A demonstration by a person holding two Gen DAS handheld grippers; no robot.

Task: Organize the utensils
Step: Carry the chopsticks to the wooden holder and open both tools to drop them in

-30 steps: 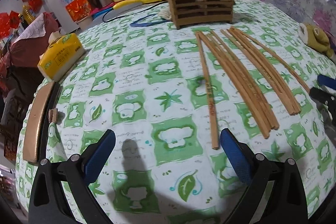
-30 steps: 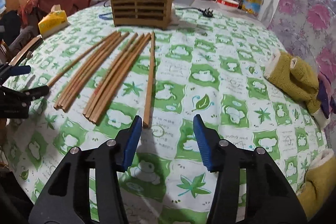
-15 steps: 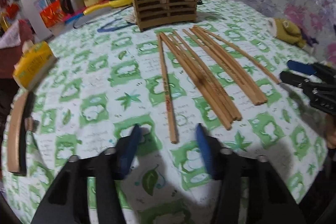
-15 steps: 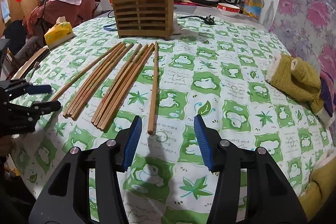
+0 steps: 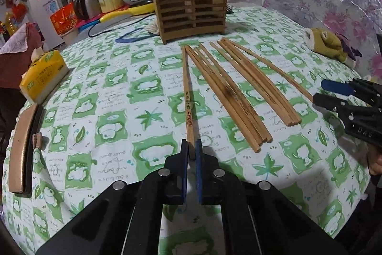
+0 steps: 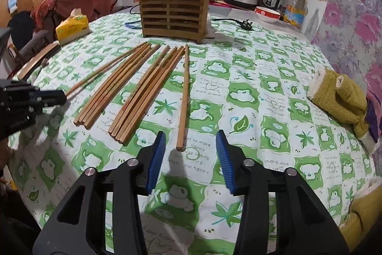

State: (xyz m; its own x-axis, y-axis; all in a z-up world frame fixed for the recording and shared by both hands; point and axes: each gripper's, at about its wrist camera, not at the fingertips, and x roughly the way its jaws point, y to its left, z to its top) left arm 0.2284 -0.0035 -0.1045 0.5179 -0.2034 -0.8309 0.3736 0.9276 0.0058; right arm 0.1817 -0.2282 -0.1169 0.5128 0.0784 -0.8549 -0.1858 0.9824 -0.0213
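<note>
Several wooden chopsticks lie in a row on the green-patterned tablecloth (image 5: 114, 97), in front of a slatted wooden holder (image 5: 191, 8) (image 6: 174, 8). My left gripper (image 5: 191, 149) (image 6: 59, 95) is shut on the near end of the leftmost chopstick (image 5: 187, 97) (image 6: 100, 73), which rests flat. Two bundles (image 5: 226, 97) (image 5: 260, 85) lie in the middle. My right gripper (image 6: 191, 140) (image 5: 321, 91) is closing. The near end of the rightmost chopstick (image 6: 183, 97) (image 5: 274, 68) lies between its blue pads (image 6: 157, 154), which do not touch it.
A yellow tissue box (image 5: 43, 75) and a brown curved case (image 5: 21, 147) sit at the table's left edge. An olive plush slipper (image 6: 341, 97) lies at the right. A plug and cable (image 6: 243, 24) lie behind the holder, with kitchen appliances beyond.
My left gripper went from wide open to shut on the leftmost chopstick's near end, swinging slightly toward it. The right gripper stayed put and its jaws narrowed a little.
</note>
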